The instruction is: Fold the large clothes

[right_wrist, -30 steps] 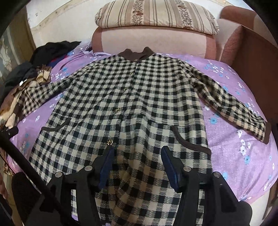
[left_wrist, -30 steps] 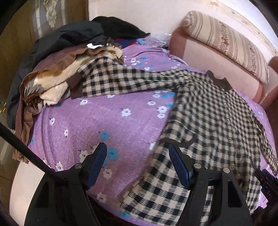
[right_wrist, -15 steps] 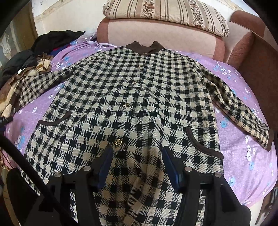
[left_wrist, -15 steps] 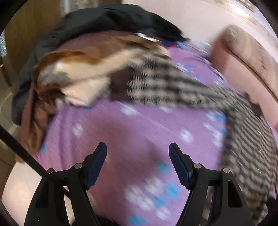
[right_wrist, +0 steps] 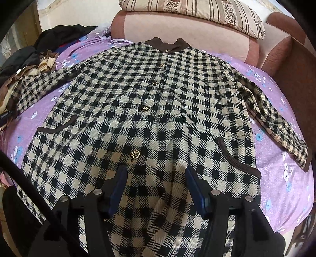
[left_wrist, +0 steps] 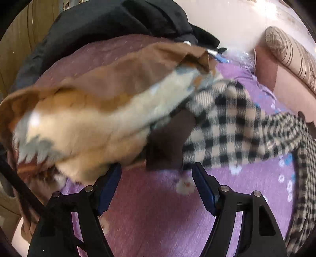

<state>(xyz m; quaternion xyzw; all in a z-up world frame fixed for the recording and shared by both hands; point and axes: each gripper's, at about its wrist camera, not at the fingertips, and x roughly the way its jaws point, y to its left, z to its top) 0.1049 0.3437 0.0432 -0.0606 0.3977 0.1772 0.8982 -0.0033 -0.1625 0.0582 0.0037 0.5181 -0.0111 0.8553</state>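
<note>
The left tool, jaws wide and empty, faced the brown cuff of the black-and-beige checked coat's sleeve just ahead, its length running rightward, while the right tool, likewise spread and empty, hung over the hem.

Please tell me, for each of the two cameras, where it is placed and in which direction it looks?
Left wrist: on the left gripper, open, facing the brown cuff of the checked coat's sleeve beside the clothes pile.
Right wrist: on the right gripper, open, above the checked coat, facing its collar.
Shared: coat, pile, purple sheet, striped cushion.
</note>
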